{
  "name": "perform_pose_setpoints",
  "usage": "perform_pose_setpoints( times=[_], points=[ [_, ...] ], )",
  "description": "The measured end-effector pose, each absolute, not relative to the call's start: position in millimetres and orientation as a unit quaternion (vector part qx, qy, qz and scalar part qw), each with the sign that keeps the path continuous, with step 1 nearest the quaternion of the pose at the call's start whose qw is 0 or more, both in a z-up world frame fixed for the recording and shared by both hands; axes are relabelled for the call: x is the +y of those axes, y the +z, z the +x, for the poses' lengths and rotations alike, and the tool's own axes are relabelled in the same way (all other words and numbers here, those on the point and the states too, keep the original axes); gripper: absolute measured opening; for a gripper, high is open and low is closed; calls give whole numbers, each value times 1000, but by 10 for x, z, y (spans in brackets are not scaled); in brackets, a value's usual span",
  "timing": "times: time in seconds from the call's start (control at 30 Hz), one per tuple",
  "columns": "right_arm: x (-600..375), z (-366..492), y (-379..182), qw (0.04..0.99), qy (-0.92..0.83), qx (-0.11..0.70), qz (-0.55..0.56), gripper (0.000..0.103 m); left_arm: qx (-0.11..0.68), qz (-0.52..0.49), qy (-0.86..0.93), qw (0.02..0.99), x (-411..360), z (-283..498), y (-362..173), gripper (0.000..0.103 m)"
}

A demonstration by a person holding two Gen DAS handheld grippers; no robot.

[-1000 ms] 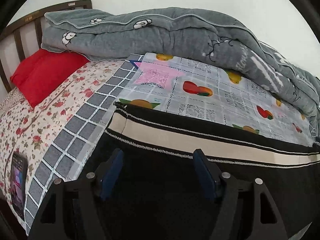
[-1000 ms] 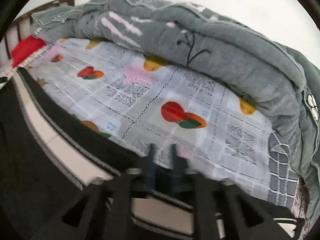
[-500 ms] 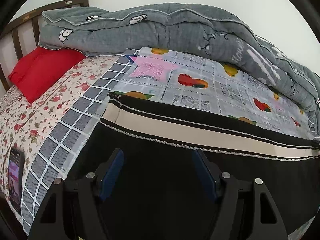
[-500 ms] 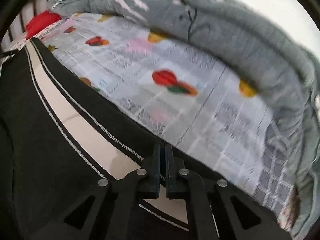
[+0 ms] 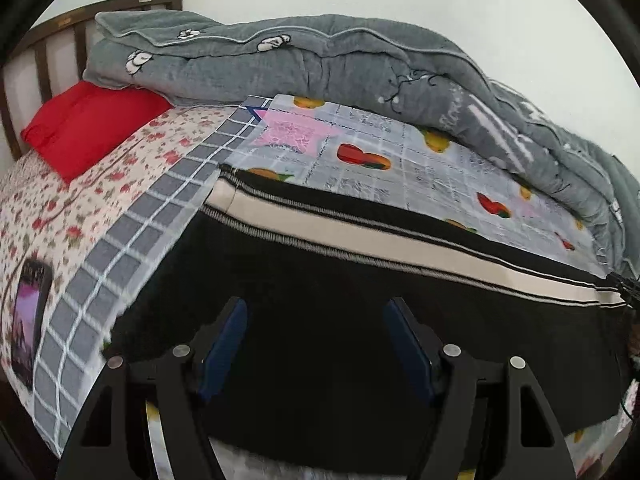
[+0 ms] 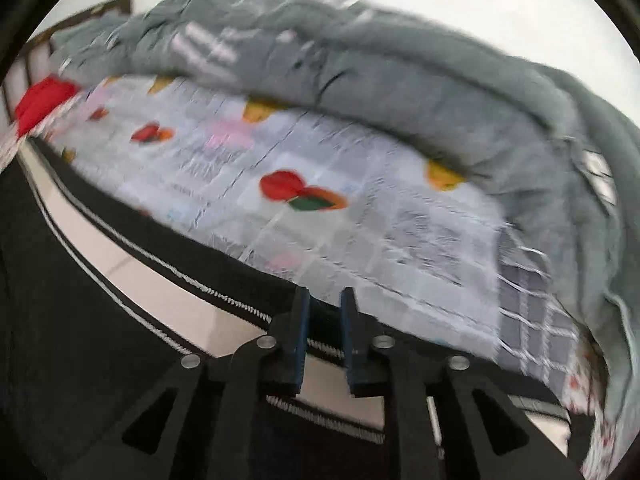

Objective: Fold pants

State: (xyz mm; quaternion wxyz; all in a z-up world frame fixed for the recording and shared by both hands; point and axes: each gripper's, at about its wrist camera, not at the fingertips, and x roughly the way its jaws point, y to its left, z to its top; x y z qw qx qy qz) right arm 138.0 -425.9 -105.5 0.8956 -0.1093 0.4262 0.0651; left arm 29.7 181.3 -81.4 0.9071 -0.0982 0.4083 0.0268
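The black pants (image 5: 320, 292) lie flat along the bed, with a cream side stripe (image 5: 360, 236) edged in white stitching. My left gripper (image 5: 316, 312) is open and empty, its blue-padded fingers (image 5: 224, 336) hovering over the black cloth. In the blurred right wrist view the same pants (image 6: 80, 304) and the stripe (image 6: 160, 296) show. My right gripper (image 6: 323, 300) stands slightly parted over the far hem end of the pants, with a narrow gap between the fingers and no cloth seen pinched in it.
A rolled grey quilt (image 5: 320, 68) lines the far side by the wall. A red pillow (image 5: 88, 124) lies at the headboard (image 5: 44, 40). A phone (image 5: 28, 316) rests on the floral sheet at the left edge. The fruit-print sheet (image 5: 400, 168) lies beyond the pants.
My right gripper, shut on the stripe edge half a second ago, has parted slightly and swung. The left gripper has drawn back a little, staying open.
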Motion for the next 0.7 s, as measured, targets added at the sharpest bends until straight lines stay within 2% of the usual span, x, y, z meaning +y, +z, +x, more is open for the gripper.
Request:
perform_pose_setpoints(
  times=[0.07, 0.1, 0.37, 0.47, 0.7],
  points=[
    [-4275, 1210, -983, 902, 32, 424, -78, 41, 410, -116, 19, 904, 1821, 162, -844, 70],
    [-4275, 1219, -988, 900, 17, 429, -73, 43, 411, -125, 17, 903, 1831, 92, -861, 70],
    [-4033, 447, -844, 903, -32, 428, -13, 44, 409, -216, -22, 886, 1994, -554, -1168, 70],
    [-3905, 195, -827, 905, -19, 425, 16, 44, 410, -250, -9, 877, 2149, -552, -1363, 70],
    [-3553, -113, -770, 899, 5, 438, 7, 44, 337, -372, -5, 865, 2648, -280, -1541, 70]
  ],
)
